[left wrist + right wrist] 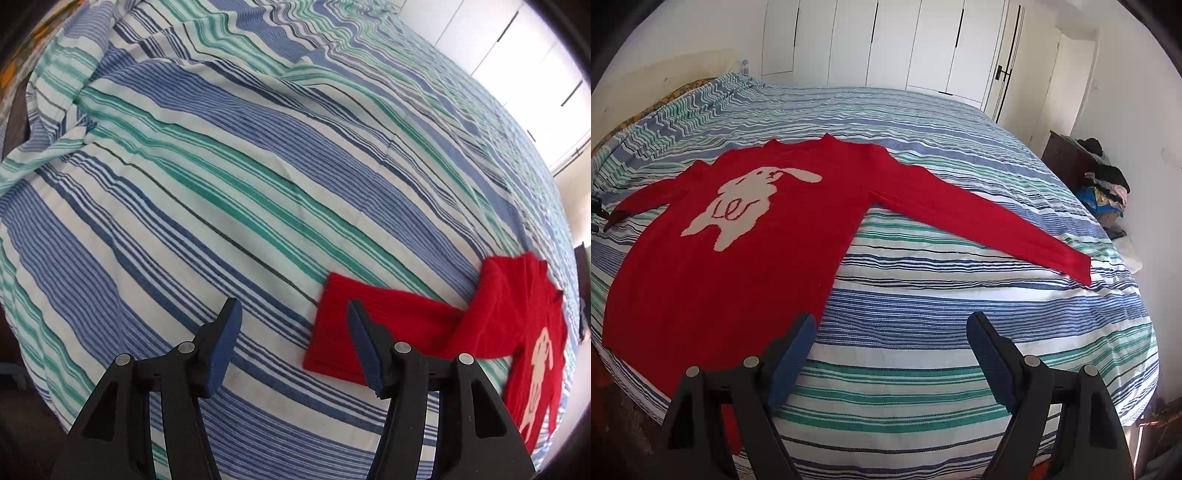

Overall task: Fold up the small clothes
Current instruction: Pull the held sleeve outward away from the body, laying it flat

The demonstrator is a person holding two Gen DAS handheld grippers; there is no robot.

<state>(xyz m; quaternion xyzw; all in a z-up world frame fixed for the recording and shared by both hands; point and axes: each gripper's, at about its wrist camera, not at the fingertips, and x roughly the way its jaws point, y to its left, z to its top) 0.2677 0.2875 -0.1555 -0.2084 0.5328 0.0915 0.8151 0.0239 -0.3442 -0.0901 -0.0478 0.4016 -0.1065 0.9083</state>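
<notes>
I am seeing the red sweater (738,236) lying flat on the striped bed (923,314), filling the left half of the right wrist view, sleeves spread. My right gripper (892,365) is standing wide, holding nothing, at lower centre. My left gripper (293,347) is hanging partly open, empty, just beside a sleeve cuff (332,332).

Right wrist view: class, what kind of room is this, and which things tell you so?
Most likely a bedroom: a wide bed under a striped cover, white wardrobe doors along the far wall, and a red sweater spread flat on the bed.
</notes>
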